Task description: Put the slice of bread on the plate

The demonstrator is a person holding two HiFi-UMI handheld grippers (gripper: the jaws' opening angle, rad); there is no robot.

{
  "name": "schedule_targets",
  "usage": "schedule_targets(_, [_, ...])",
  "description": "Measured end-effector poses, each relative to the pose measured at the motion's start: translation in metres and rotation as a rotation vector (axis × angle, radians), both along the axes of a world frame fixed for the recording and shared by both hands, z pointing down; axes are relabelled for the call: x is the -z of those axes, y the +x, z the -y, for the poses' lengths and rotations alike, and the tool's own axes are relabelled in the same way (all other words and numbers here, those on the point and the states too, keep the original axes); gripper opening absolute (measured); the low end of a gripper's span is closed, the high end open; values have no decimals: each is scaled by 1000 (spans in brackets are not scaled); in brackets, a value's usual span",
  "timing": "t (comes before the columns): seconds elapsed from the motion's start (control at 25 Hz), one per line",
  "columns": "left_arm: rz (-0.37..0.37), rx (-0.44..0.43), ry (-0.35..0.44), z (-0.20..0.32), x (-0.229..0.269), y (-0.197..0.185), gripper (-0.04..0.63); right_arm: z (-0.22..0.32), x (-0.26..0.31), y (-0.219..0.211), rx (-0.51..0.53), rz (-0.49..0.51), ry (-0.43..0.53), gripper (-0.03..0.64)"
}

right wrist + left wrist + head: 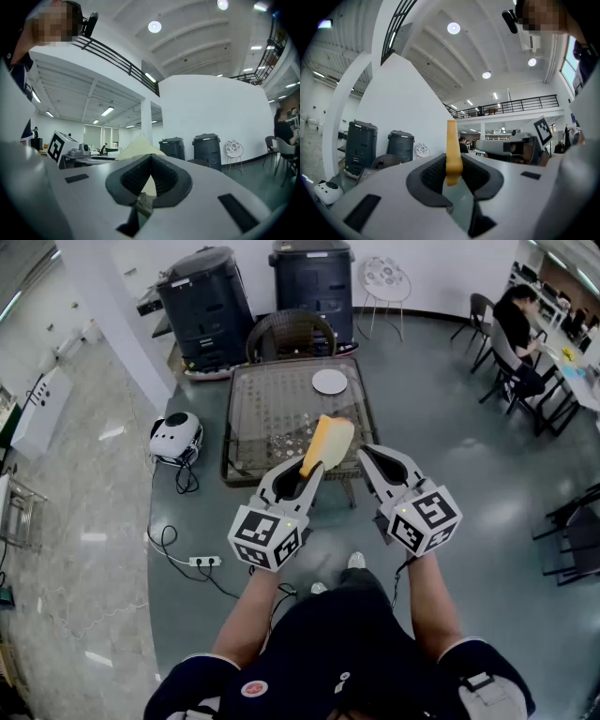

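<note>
My left gripper (pixel 305 472) is shut on the slice of bread (pixel 326 444), a pale slice with a yellow-brown crust that stands up on edge out of the jaws. In the left gripper view the bread (pixel 452 150) shows edge-on between the pads of my left gripper (pixel 453 172). My right gripper (pixel 376 458) is level beside it, to the right, shut with nothing held. Seen from my right gripper (pixel 150 160), the bread (pixel 137 147) is a pale wedge just beyond the jaws. The white plate (pixel 329 382) lies on the far part of the glass table (pixel 255 418), beyond both grippers.
Two dark bins (pixel 208 298) (pixel 312 277) and a wicker chair (pixel 291 334) stand behind the table. A white rounded device (pixel 176 438) and a power strip with cables (pixel 202 562) lie on the floor at left. A person sits among chairs (pixel 517 322) at far right.
</note>
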State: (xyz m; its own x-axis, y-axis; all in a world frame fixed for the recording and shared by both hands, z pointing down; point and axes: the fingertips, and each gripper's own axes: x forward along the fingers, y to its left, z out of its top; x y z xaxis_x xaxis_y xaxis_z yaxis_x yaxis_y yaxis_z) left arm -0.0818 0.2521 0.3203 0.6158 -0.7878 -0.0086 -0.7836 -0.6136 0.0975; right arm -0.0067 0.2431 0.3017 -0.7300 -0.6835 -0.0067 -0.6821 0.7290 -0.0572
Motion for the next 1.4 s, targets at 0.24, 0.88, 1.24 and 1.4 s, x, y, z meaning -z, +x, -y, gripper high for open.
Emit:
schedule_targets(0.24, [-2,-2,0,-1,3,3,89,-1,4,3,-3,14,2,8])
schedule_targets(0.88, [-11,-23,-5,13,-2,6,89,11,-1,7,-22,9,-6,8])
schedule_targets(1.24, [-8,-17,-17,54,-4,20,89,51,-2,22,-18,14,-14,8])
schedule_targets(1.4, [0,-7,-30,85,-8,26,89,83,-5,28,-11,22,-27,8])
